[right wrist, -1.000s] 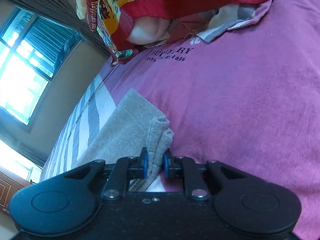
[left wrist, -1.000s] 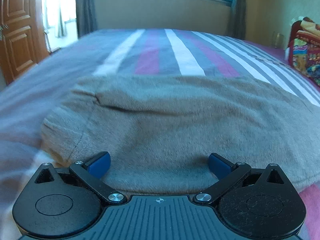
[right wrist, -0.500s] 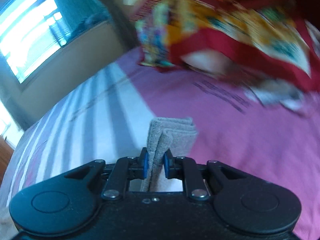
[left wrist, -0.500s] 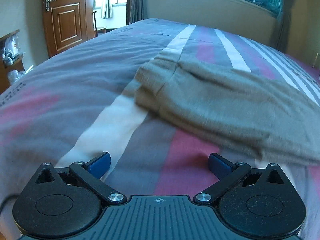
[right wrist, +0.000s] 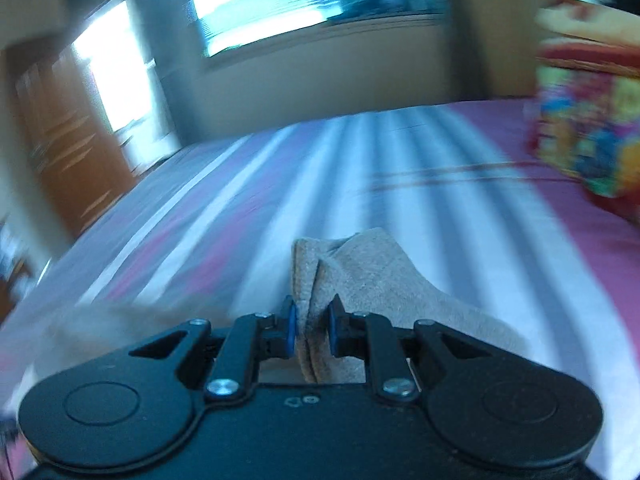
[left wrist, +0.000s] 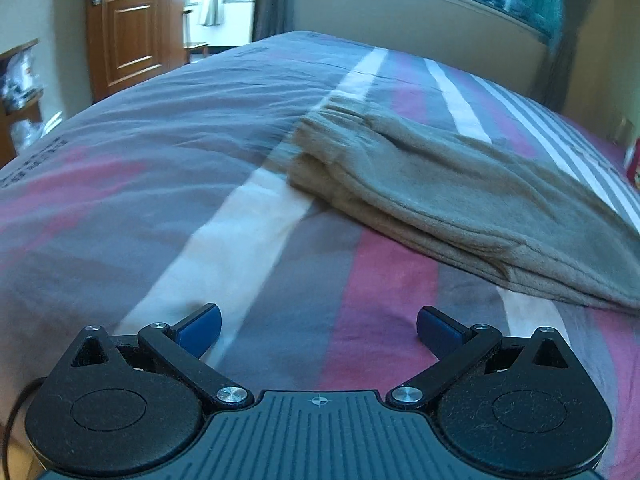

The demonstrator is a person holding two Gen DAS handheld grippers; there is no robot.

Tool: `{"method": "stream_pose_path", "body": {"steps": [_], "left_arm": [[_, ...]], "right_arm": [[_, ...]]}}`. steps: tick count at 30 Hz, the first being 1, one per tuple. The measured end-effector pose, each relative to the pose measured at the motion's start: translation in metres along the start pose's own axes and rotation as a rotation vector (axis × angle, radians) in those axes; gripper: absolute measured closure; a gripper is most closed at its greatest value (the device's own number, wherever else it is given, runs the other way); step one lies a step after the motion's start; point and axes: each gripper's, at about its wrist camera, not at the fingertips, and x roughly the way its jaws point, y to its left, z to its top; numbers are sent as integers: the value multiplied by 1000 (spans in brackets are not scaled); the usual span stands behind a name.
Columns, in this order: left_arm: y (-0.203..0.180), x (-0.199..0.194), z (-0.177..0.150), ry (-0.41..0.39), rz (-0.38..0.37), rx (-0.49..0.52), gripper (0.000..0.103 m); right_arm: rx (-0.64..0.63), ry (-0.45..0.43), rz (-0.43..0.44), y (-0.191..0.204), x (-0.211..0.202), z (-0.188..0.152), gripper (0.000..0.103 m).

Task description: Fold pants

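Grey-brown fleece pants (left wrist: 460, 196) lie folded lengthwise on a striped bed, the elastic waistband toward the far left. My left gripper (left wrist: 318, 326) is open and empty, hovering over the bedspread well in front of the pants. My right gripper (right wrist: 312, 328) is shut on the leg ends of the pants (right wrist: 360, 276), which stand up between the blue pads and trail off to the right. The right wrist view is blurred by motion.
The striped bedspread (left wrist: 200, 184) in grey, white and magenta covers the bed. A colourful red pillow or blanket (right wrist: 584, 136) lies at the far right. A wooden door (left wrist: 124, 32) and a window (right wrist: 260, 4) are behind the bed.
My left gripper pulled back off the pants and swung left, staying open. My right gripper, still clamped on the leg ends, lifted and swung from the pillow side toward the middle of the bed.
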Motion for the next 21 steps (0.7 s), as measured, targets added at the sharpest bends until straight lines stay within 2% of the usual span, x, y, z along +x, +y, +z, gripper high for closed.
{"method": "stream_pose_path", "body": {"steps": [3, 7, 10, 21], "left_arm": [[13, -6, -3, -14, 36, -63, 0], [22, -8, -4, -37, 82, -120, 0], [28, -9, -5, -55, 114, -155, 0], [30, 1, -7, -31, 102, -188, 0]], "right_arm": [[-161, 70, 57, 45, 20, -26, 89], [-308, 129, 108, 86, 32, -62, 89], [-388, 127, 100, 104, 30, -80, 89], [-645, 93, 58, 142, 25, -119, 88]]}}
